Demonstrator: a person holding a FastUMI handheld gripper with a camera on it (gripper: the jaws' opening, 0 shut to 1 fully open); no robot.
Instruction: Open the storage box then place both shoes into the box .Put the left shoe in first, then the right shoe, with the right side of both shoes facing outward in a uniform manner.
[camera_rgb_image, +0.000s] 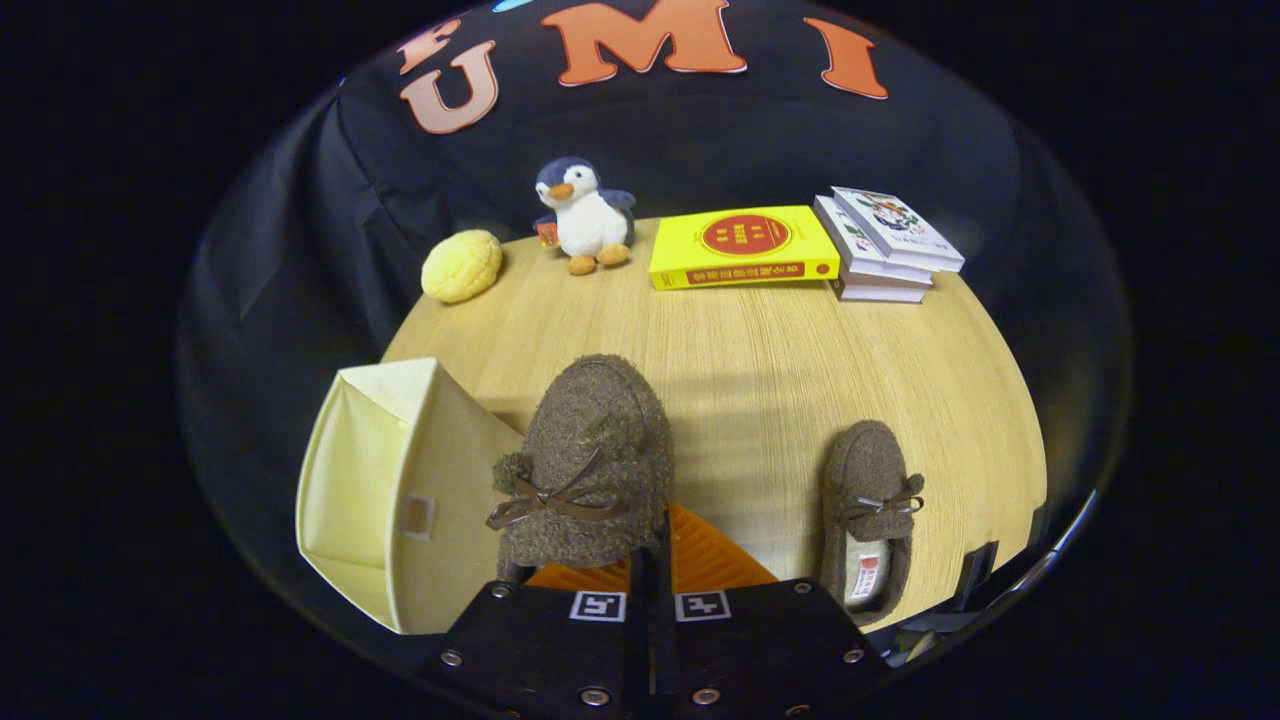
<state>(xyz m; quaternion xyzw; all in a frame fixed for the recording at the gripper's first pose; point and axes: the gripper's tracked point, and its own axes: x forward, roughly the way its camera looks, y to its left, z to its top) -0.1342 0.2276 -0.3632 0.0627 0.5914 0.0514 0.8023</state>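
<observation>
One shoe clamped | gripper nearly closed on its heel | beside storage box

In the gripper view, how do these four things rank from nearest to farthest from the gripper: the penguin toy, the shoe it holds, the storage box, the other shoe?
1. Held shoe: clamped in the gripper, toe pointing away.
2. Storage box and second shoe: one at each side of the fingers, too close to call.
3. Penguin toy: far beyond the fingers, at the table's back edge, beside the yellow book.
</observation>
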